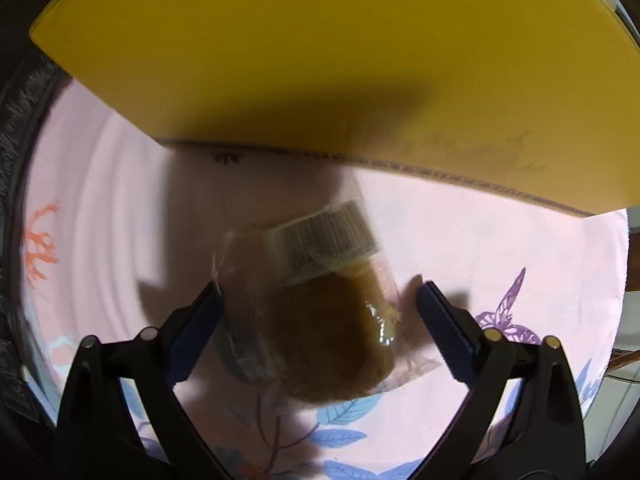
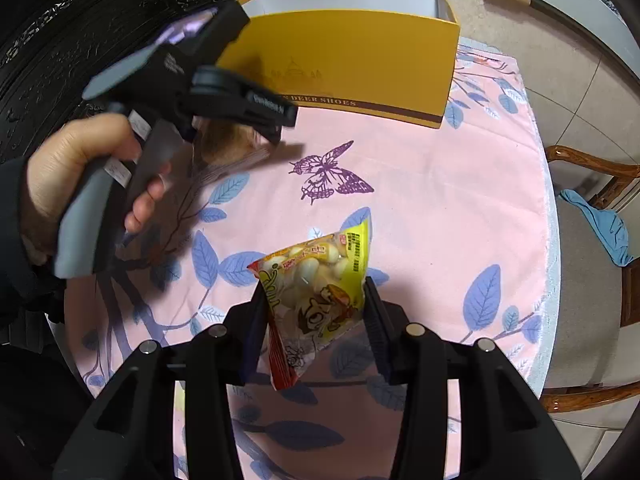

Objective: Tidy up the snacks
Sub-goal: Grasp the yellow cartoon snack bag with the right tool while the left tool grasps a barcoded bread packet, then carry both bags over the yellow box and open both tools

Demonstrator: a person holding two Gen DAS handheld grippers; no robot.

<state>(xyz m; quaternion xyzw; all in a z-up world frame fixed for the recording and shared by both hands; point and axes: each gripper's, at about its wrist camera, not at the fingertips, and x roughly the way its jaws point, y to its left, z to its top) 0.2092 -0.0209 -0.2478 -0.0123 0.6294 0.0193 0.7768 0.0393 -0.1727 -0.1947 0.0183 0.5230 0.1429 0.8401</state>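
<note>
Two packets show. Left hand-held gripper (image 1: 318,298), jaws wide, straddles a blurred clear-wrapped brown bun (image 1: 320,320) on the pink floral tabletop (image 2: 420,220). Right hand-held gripper (image 2: 314,300) clamps a yellow snack bag (image 2: 320,284); open yellow cardboard box (image 2: 352,52) at 12 o'clock.

The clear-wrapped brown pastry (image 1: 320,320) is motion-blurred; its barcode label (image 1: 324,240) is unreadable. The yellow cardboard shoe box (image 1: 320,60) is cut off by the left wrist view's top edge. In the right wrist view, the left gripper (image 2: 240,128) hides most of that pastry.
</note>
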